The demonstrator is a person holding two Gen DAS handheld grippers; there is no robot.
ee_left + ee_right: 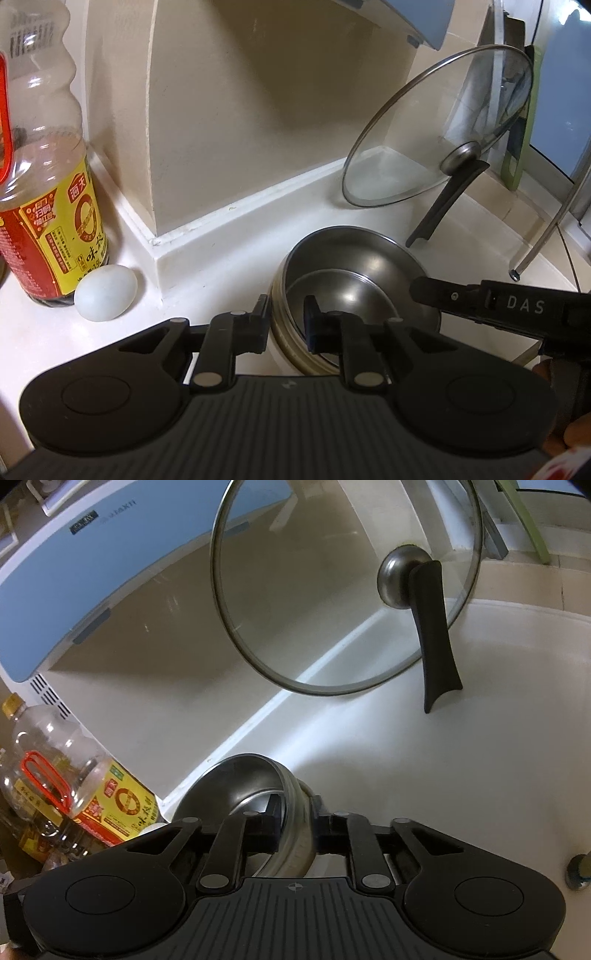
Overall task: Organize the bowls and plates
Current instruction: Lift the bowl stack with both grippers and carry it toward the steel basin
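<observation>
Closest to both cameras, on the white counter (229, 258), sits a nested stack of steel bowls (354, 280), and each gripper straddles its rim from an opposite side. The left gripper (286, 314) has one finger outside the stack's wall and the other inside the bowl; the gap looks slightly wider than the rim, so the pads seem slack rather than pressing (contact is hard to judge at this angle). The right gripper (297, 821) likewise has the rim edge-on between its fingers, with visible space either side, so it reads as parted and not clamping. The stack stands upright, apparently already set down, and lies directly between the two hands, neither one nearer; the relation that matters for any withdrawal is that each inner finger sits below the rim, so it would have to lift clear before pulling back. Farther left stand a sauce bottle (44, 206) and a pale egg (105, 291). Beyond, a glass lid (436, 125) leans against the wall.
</observation>
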